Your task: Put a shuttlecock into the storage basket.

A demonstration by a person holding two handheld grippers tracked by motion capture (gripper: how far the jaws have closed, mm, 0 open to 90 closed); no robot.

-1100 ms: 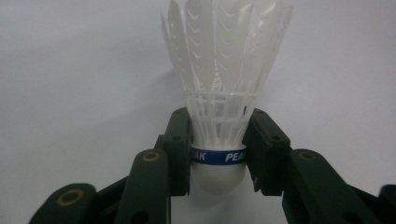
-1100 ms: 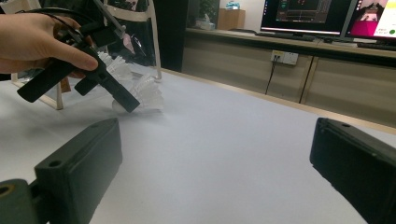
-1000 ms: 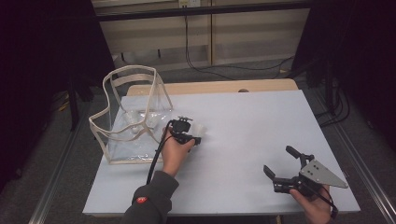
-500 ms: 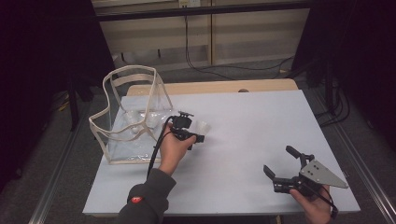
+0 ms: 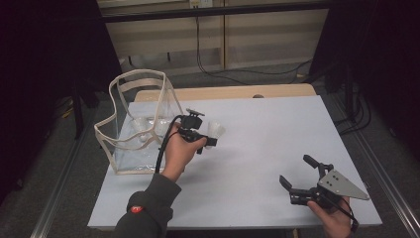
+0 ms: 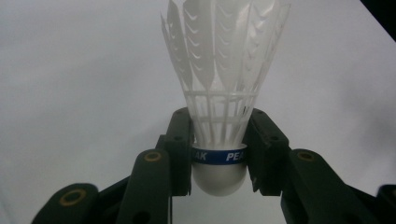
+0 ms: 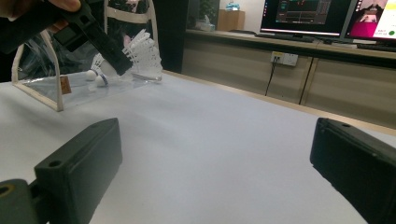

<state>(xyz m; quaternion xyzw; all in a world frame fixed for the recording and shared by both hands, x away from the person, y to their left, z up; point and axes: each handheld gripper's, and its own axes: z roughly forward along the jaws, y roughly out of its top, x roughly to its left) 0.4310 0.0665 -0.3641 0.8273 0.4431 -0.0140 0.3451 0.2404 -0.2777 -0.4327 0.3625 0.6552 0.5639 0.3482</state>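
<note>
Left gripper (image 5: 210,140) has lifted with the shuttlecock (image 5: 216,130), moving toward 3 o'clock off the bag (image 5: 132,124). Table (image 5: 267,129): bag at 9 o'clock. Left jaws clamp the shuttlecock's base; right gripper (image 5: 296,173) at 5 o'clock, jaws wide, empty.

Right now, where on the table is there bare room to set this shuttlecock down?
The white table is bare between the left gripper and the right gripper, and along its far right side. It is crowded at the clear bag on the left.
</note>
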